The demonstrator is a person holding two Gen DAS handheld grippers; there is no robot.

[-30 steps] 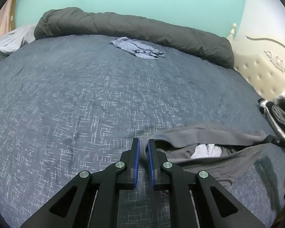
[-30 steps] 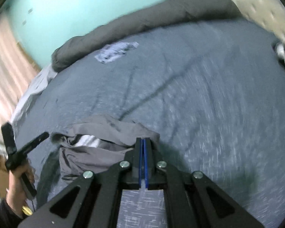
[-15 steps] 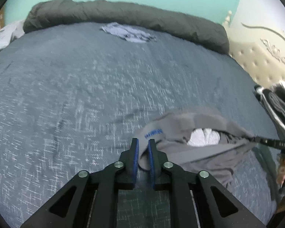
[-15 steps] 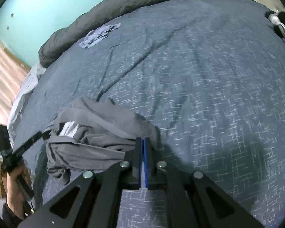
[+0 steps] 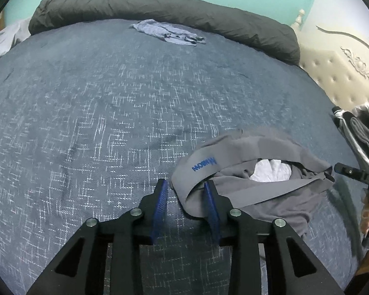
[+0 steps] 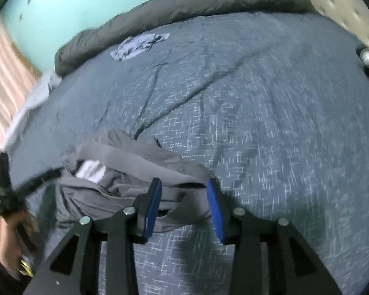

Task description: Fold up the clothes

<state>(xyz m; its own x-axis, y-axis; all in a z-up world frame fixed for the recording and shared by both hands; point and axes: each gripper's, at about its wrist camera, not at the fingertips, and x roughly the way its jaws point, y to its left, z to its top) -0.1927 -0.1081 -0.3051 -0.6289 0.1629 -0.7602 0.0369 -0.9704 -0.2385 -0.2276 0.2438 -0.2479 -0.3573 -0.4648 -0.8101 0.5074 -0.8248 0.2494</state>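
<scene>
1. The grey garment [image 5: 253,184] lies crumpled on the bed [image 5: 110,123], its waistband twisted over and a white patch of lining showing in the opening. It is not flat, and no neat fold shows.

2. The left gripper [image 5: 187,186] stands with its jaws spread wide. The left end of the waistband sits in the gap, lapping against the inner face of the right-hand blue pad, but nothing is pinched; the grip is released.

3. The right gripper [image 6: 183,189] is spread just as wide, holding nothing. The garment's right edge lies between and just ahead of its jaws, close to the left-hand pad; the view is blurred, so whether cloth touches the pad cannot be told.

4. Judgement on the step: with both grippers let go at opposite ends of the waistband, this reads as a set-down or a re-grip.

5. To do it well, each set of jaws wants a single clean layer of the waistband edge, not the bunched cloth under it.

6. The ends should be drawn apart evenly so the twist by the blue lettering comes out, and the cloth laid flat before any fold.

7. Far ahead of the jaws, a light blue garment [image 5: 167,30] lies crumpled near the rolled dark duvet [image 5: 160,7].
</scene>
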